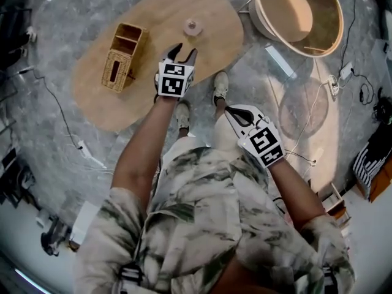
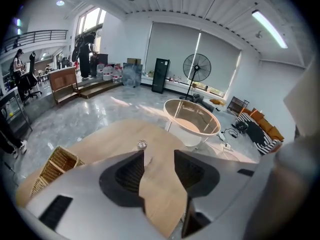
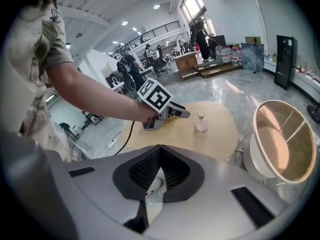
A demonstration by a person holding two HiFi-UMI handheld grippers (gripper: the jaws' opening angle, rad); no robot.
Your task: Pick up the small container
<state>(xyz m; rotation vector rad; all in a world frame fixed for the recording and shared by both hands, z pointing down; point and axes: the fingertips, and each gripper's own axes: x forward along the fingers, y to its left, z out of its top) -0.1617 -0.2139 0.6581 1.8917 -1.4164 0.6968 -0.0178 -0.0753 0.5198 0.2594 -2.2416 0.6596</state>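
Note:
The small container [image 1: 192, 26], a clear jar with a round lid, stands upright on the oval wooden table [image 1: 147, 84] toward its far side. My left gripper [image 1: 185, 49] hovers over the table just short of the jar, open and holding nothing. In the left gripper view the small container [image 2: 142, 144] shows just past the left fingertip, a little left of the gap of the left gripper [image 2: 159, 154]. My right gripper [image 1: 229, 110] hangs off the table beside the person's legs, jaws together and empty. In the right gripper view, past the right gripper [image 3: 159, 148], the small container [image 3: 201, 123] stands beyond the left gripper [image 3: 186, 114].
A wicker basket [image 1: 122, 57] with compartments sits on the table's left part. A round white-walled tub table [image 1: 300, 14] stands off the table's right end. Cables and a power strip [image 1: 335, 81] lie on the marble floor at the right.

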